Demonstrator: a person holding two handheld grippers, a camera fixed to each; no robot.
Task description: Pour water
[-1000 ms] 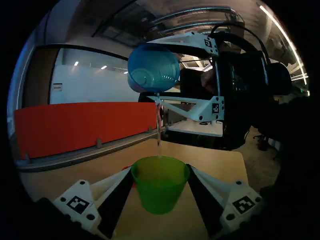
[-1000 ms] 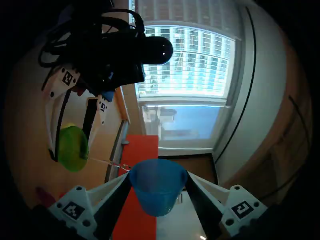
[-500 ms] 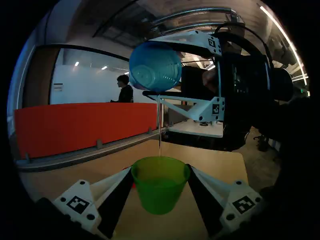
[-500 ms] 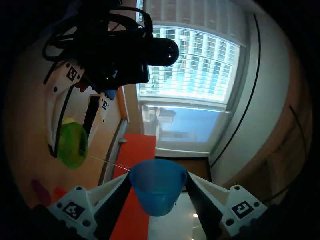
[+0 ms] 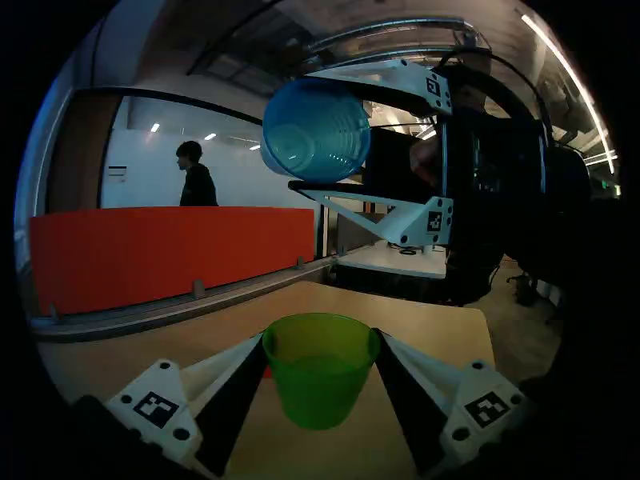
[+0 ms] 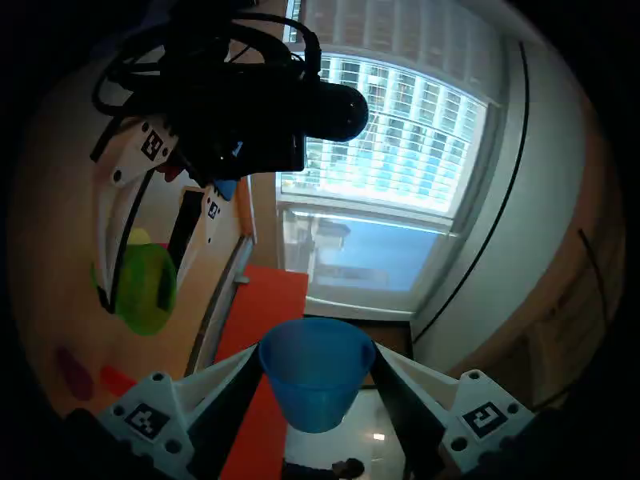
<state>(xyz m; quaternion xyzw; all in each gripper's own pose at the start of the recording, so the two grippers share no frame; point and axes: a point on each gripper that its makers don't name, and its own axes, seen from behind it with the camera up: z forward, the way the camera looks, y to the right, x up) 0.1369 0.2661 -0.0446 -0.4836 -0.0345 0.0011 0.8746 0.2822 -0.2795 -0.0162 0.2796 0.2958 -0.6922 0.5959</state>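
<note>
The right gripper [image 6: 318, 356] had its fingers clamped on the tipped blue cup [image 5: 316, 132], above the green cup [image 5: 320, 372] clamped in the left gripper [image 5: 320, 344] over the tabletop [image 5: 432, 320]; righting it slowly there seemed best for catching drips.

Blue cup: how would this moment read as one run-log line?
right tool: holds blue cup tipped above green cup | left tool: holds green cup | stream: none visible

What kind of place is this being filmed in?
Probably an open-plan office: an orange desk partition, strip lights on an exposed ceiling, and a tall window with blinds.
</note>
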